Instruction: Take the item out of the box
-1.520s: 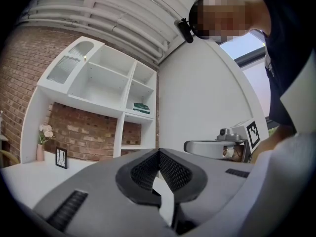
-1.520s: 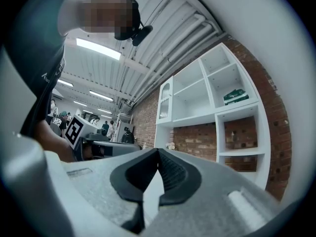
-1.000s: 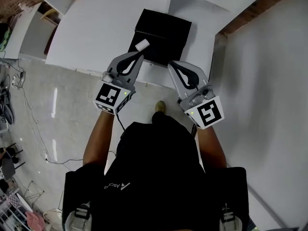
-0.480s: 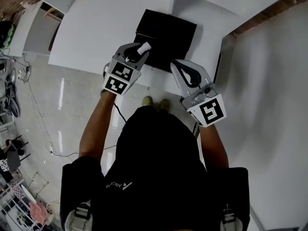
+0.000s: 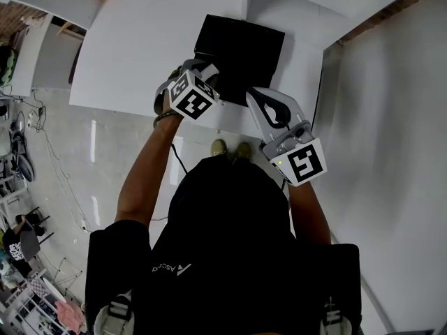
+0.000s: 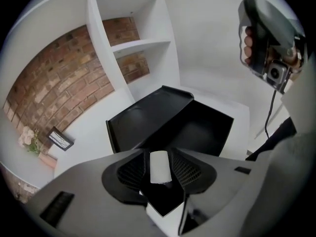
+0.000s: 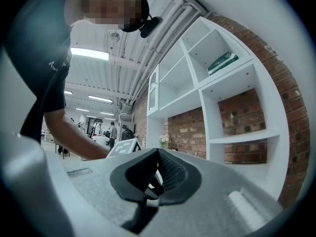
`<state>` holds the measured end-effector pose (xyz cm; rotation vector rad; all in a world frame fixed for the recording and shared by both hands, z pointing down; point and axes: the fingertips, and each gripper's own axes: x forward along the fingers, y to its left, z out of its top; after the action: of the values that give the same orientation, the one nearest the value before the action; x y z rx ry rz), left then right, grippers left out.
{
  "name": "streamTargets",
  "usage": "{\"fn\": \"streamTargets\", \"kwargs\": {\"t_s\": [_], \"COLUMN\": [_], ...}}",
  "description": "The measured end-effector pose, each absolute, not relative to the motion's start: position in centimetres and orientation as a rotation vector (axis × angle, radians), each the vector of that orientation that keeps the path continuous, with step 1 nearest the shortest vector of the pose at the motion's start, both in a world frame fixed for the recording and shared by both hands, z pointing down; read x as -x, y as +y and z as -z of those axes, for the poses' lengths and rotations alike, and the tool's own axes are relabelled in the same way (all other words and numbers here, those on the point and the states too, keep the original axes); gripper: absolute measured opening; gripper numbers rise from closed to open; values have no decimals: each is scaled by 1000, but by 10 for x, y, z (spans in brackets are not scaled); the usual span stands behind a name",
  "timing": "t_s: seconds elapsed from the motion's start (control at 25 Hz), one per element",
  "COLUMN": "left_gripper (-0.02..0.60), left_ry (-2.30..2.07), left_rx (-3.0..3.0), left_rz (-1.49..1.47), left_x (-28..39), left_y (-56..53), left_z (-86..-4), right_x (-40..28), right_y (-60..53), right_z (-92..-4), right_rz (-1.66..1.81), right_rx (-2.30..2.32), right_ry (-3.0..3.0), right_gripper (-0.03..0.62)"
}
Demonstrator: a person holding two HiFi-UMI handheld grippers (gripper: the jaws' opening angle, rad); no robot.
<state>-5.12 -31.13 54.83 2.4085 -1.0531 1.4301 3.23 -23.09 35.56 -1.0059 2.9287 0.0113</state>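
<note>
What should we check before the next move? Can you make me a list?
1. Box is open: ok.
2. Item sits between the left gripper's jaws: ok.
3. Grip on the item is firm: not ok. The jaws are opening, and a gap shows beside the item.
4. Safe landing spot under the item, box or table: cannot tell.
5. Right gripper is free, jaws together with nothing in them: ok.
</note>
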Motion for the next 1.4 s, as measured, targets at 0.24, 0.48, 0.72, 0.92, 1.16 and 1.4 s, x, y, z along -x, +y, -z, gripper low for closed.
{"fn": "streamTargets", "kwargs": {"t_s": [0.24,0.48,0.72,0.92,1.16,1.4], "left_gripper": [167,167,167,166,164,164], "left_ry": [-948,-881,-874,-854,-877,-976], "left_rx": [-2277,-2170,-2132,-2154,-2207,-2335], "left_rz": [-1620,-1728,-1771,-1815,-1754,-1556], "left_x": [54,60,60,59,57,49], "left_y": [-315,-316,-321,-322,-318,-316], "left_z": [-586,-612,-620,-622,-615,-579], "right_x": [-37,-48,-64,-70,-70,-66], "right_y": [-234,-239,-243,-245,-248,-251], "right_z": [-359,-359,-367,-373,-375,-376], "right_rz": [-11,-17,-17,-12,6,-3], "right_rx": [1034,1073,1114,1125,1123,1114], "right_ry": [2921,2894,2872,2872,2878,2890], "right_gripper": [2,2,2,2,2,2]}}
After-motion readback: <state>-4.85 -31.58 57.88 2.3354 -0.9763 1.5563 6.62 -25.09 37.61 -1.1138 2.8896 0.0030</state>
